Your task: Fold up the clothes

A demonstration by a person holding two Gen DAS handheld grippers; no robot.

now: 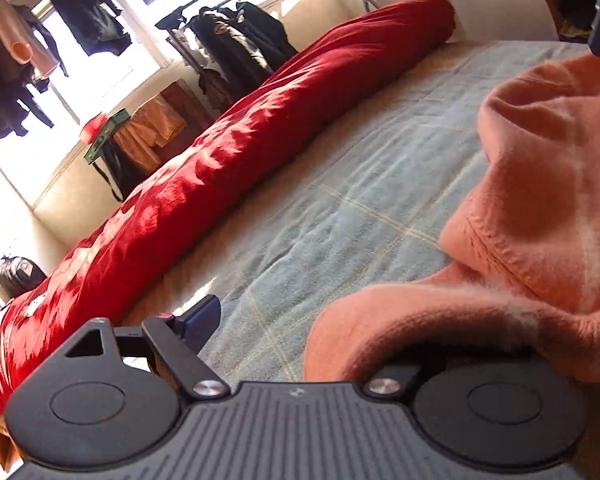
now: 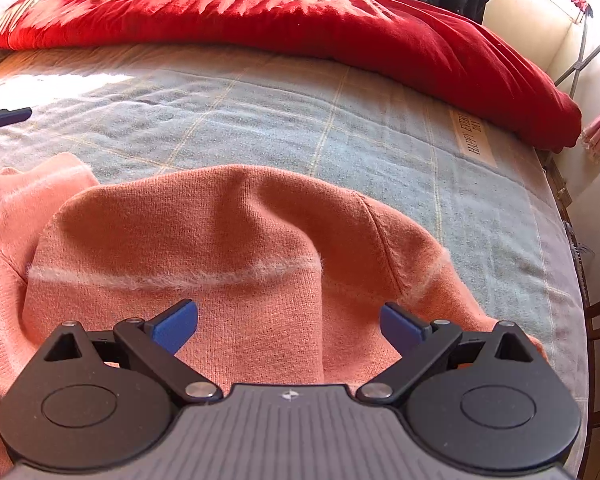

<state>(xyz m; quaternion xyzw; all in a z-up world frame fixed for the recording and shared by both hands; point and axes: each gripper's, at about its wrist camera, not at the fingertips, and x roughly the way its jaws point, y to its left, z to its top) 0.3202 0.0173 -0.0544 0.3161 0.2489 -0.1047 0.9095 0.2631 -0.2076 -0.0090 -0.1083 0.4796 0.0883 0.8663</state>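
The left gripper (image 1: 300,332) is being half covered by the sweater (image 1: 540,200); whether it is released or clenched cannot be told. The sweater is being kept rumpled on the blanket (image 2: 300,120), under the right gripper (image 2: 290,322), whose fingers (image 2: 176,326) are being held spread apart, empty.

A bedroom in a home. A bed (image 2: 480,216) covered with a pale blue checked blanket fills both views; a rolled red quilt (image 2: 340,28) lies along its far side. Beyond it, dark jackets (image 1: 236,48) hang on a metal garment rack (image 1: 204,4) before a sunlit window (image 1: 100,76), and a black backpack (image 1: 18,276) sits at the wall
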